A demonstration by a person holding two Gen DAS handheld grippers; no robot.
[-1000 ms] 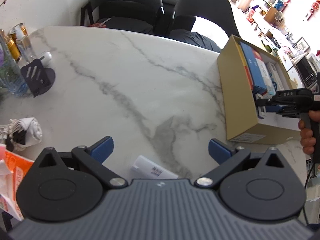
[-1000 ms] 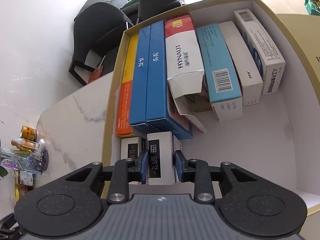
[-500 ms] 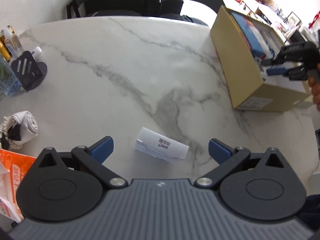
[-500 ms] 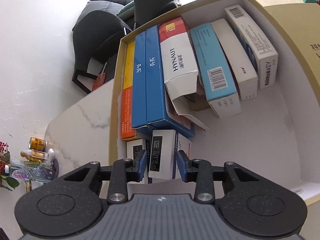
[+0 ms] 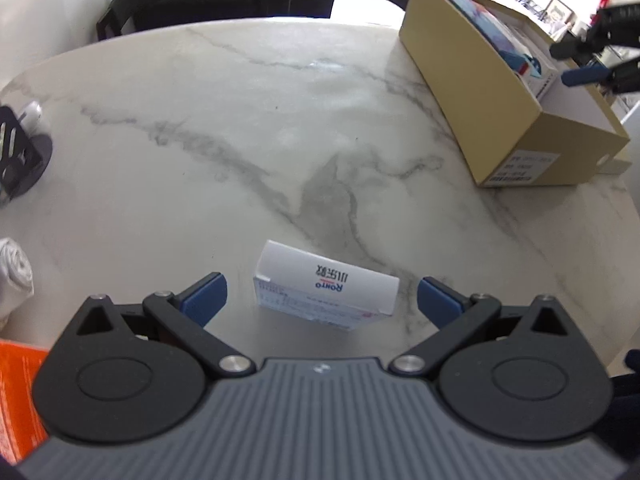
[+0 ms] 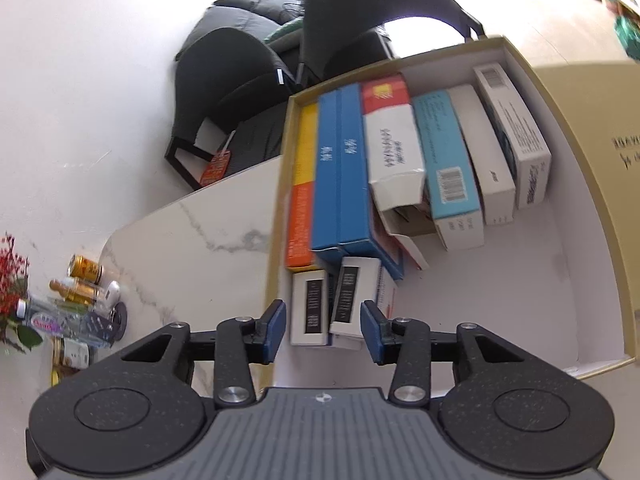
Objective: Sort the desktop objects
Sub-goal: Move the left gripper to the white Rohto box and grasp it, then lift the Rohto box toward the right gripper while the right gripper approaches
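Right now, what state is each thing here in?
Left gripper: open, around nothing.
Right gripper: jaws opening, nothing gripped.
White box: lying on table.
Cardboard box: open, part filled.
Small box: standing in cardboard box, released.

You work in lived-in home, dining or living area. Evidence: round marble table (image 5: pixel 248 128); black chairs (image 6: pixel 256 92) pushed close, one under grey puffer jacket (image 6: pixel 248 4); drink bottles and can (image 6: pixel 76 292) beside red berry sprig (image 6: pixel 12 280); cluttered shelves with framed picture (image 5: pixel 560 8) behind cardboard box (image 5: pixel 472 92)
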